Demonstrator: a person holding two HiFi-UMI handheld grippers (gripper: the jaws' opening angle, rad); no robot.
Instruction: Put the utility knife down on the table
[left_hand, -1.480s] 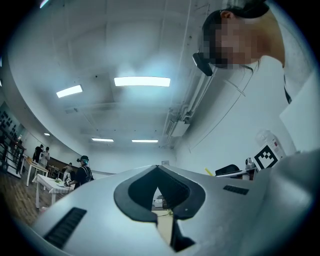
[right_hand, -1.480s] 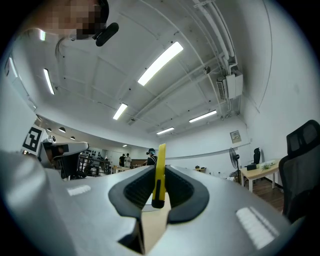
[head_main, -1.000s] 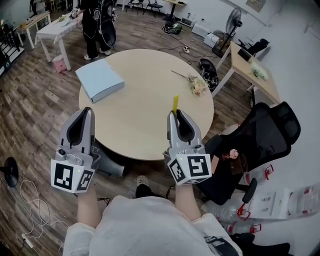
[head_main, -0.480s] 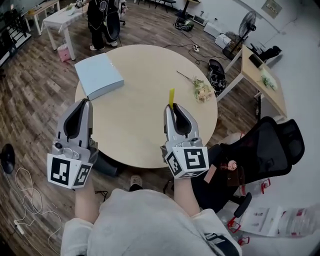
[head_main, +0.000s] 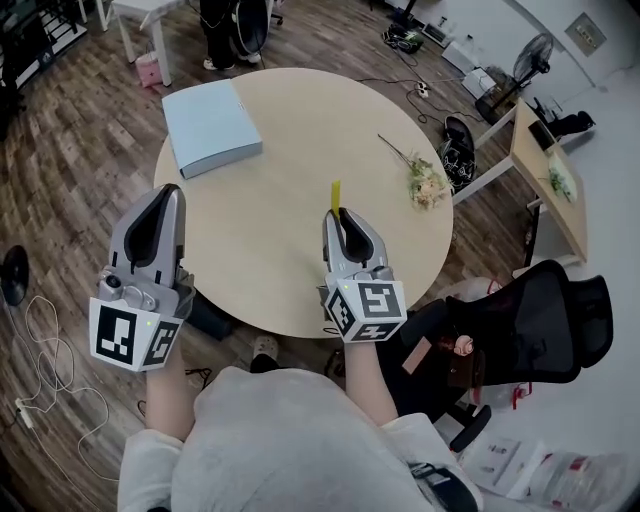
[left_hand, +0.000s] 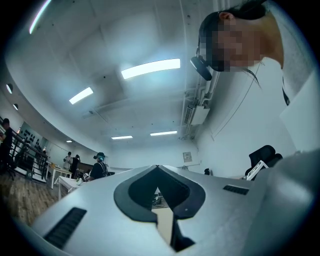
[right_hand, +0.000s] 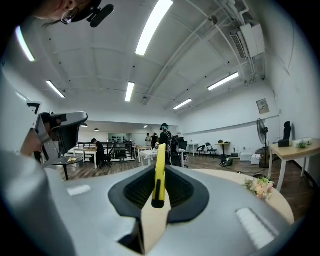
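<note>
The right gripper (head_main: 340, 216) has its jaws pressed together on a yellow utility knife (head_main: 335, 194). In the right gripper view the knife (right_hand: 159, 175) stands along the line where the two jaws meet, its dark butt end down in the hollow between them and its yellow body poking out past the tips. From above, the knife points away from the person over the near part of the round wooden table (head_main: 300, 110). It is in the jaws, not lying on the top. The left gripper (head_main: 166, 192) is held level with the right one, well apart from it, at the table's near left edge. In its own view the left gripper (left_hand: 157, 168) has its jaw tips meeting with nothing between them. Farther out on the table, a pale blue box (head_main: 211, 126) lies flat at the far left, and a sprig of flowers (head_main: 424, 184) lies near the right rim. Off to the right stands a black office chair (head_main: 545, 318), beyond it a wooden desk (head_main: 548, 190), and a person (head_main: 236, 18) stands past the table's far side.
</note>
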